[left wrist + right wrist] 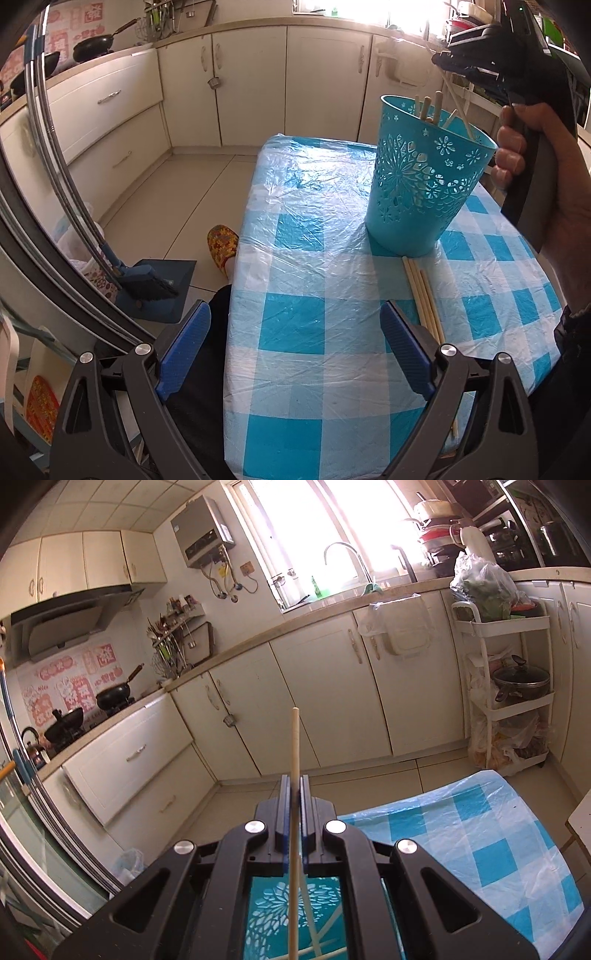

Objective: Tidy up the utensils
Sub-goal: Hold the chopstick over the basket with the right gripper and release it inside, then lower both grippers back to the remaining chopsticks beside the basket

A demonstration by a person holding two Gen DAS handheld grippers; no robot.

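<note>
A teal perforated holder (424, 177) stands on the checked table (314, 295) with several chopsticks upright in it. My right gripper (447, 55) hovers above the holder, shut on a single pale chopstick (456, 103) whose lower end dips inside the rim. In the right wrist view that chopstick (294, 746) rises between the shut blue pads (306, 805) of my right gripper (294, 786), and the holder (266, 915) lies directly below. Loose chopsticks (424, 295) lie flat on the table beside the holder's base. My left gripper (295, 325) hangs open above the near table, nothing between its fingers.
The table's left edge drops to a tiled floor, where a slippered foot (221, 247) and a blue dustpan with brush (159, 284) sit. White cabinets (332, 686) line the far wall. A storage trolley (509, 686) stands at the right.
</note>
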